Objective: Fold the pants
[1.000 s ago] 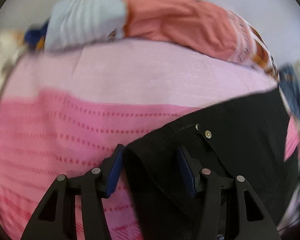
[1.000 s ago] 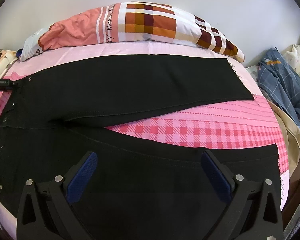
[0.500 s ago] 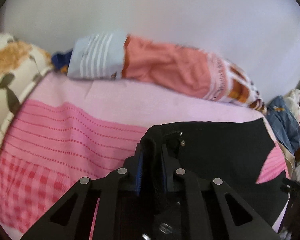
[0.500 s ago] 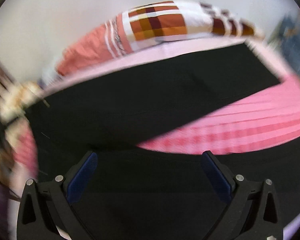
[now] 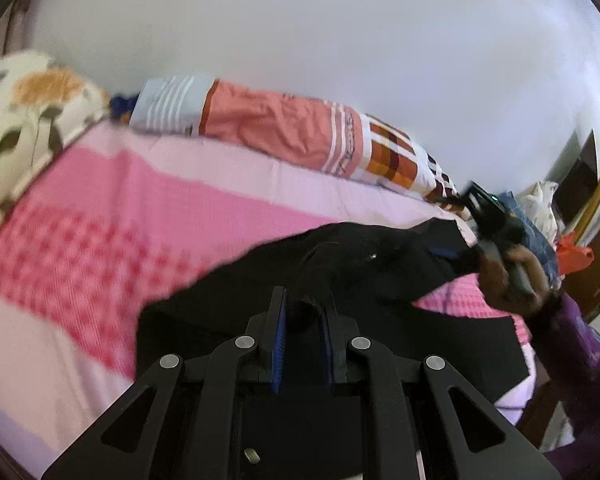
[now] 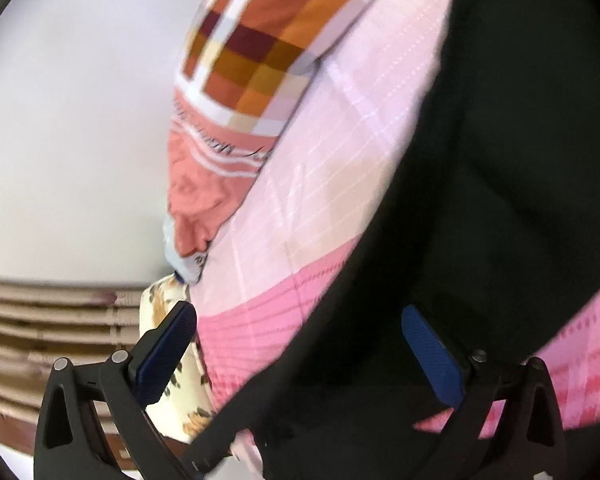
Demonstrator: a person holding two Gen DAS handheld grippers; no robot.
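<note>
The black pants (image 5: 380,264) lie on the pink bed. My left gripper (image 5: 303,312) is shut on a bunched fold of the waistband and holds it lifted above the sheet. In the right wrist view the pants (image 6: 500,160) run up the right side, tilted. My right gripper (image 6: 300,344) is open, its blue pads wide apart, one over the black cloth. In the left wrist view it (image 5: 488,220) shows at the far right in a hand by the pant leg.
A pink checked sheet (image 5: 100,248) covers the bed. A long orange and checked pillow (image 5: 284,132) lies along the white wall. A floral pillow (image 5: 28,108) sits at the left. A pile of clothes (image 5: 540,208) lies at the right edge.
My left gripper closed on the waistband and has lifted and carried it toward the legs. My right gripper stayed open, rolled sideways and swung toward the far leg.
</note>
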